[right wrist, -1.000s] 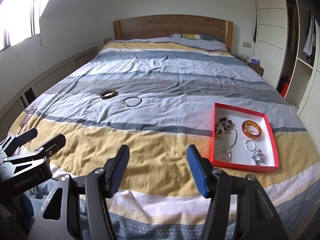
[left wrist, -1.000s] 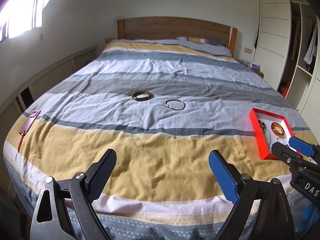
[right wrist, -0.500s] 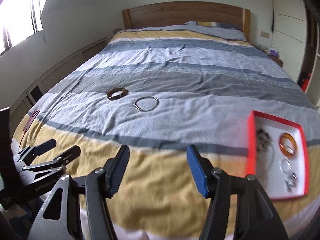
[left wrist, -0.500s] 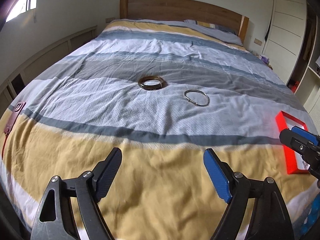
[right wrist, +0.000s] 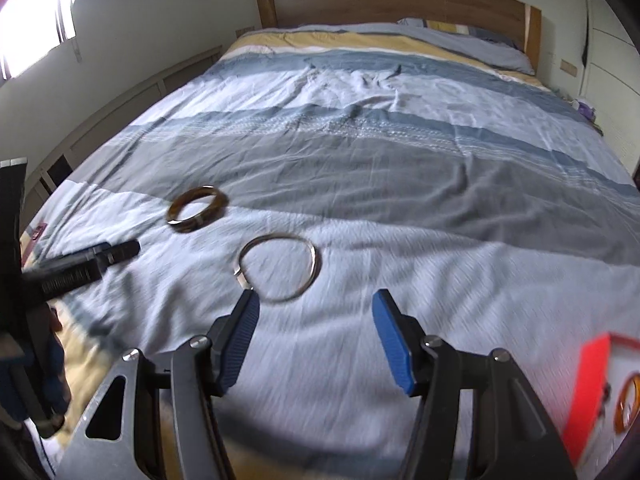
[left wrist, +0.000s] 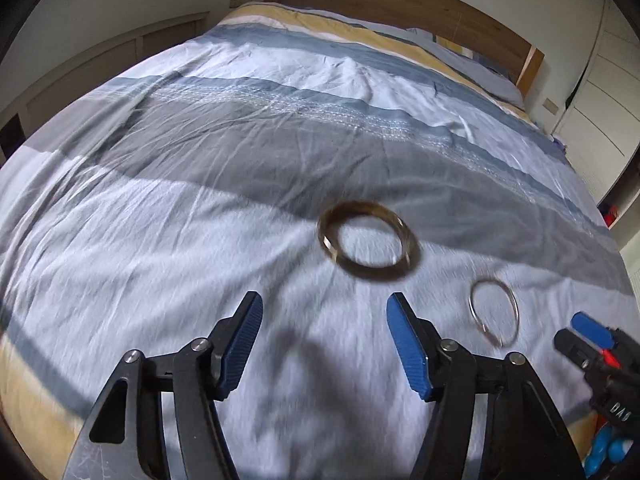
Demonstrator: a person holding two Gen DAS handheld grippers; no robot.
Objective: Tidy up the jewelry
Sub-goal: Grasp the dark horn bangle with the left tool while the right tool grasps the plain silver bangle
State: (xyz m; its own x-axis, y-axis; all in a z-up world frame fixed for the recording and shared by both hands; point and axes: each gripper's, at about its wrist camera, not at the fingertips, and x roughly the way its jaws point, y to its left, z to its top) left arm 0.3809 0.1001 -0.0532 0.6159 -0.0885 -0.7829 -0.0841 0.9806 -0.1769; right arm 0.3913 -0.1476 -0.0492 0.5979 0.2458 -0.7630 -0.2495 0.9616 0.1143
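1. Left gripper (left wrist: pixel 324 332): jaws apart and closing, nothing between them; it points down at the striped duvet (left wrist: pixel 200 208).
2. Brown bangle (left wrist: pixel 370 246) lies flat on the duvet just beyond the left gripper's tips, slightly right of them.
3. Right gripper (right wrist: pixel 316 330): jaws apart and closing, empty.
4. Thin silver bangle (right wrist: pixel 278 266) lies just beyond its left fingertip, right of the brown bangle, not touching it.
5. Red tray (right wrist: pixel 588 392) sits at near right, holding an orange bangle (right wrist: pixel 626 402).

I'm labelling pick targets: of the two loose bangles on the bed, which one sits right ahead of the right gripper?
The thin silver bangle, just beyond the right gripper. The thick brown bangle lies farther off, to its left.
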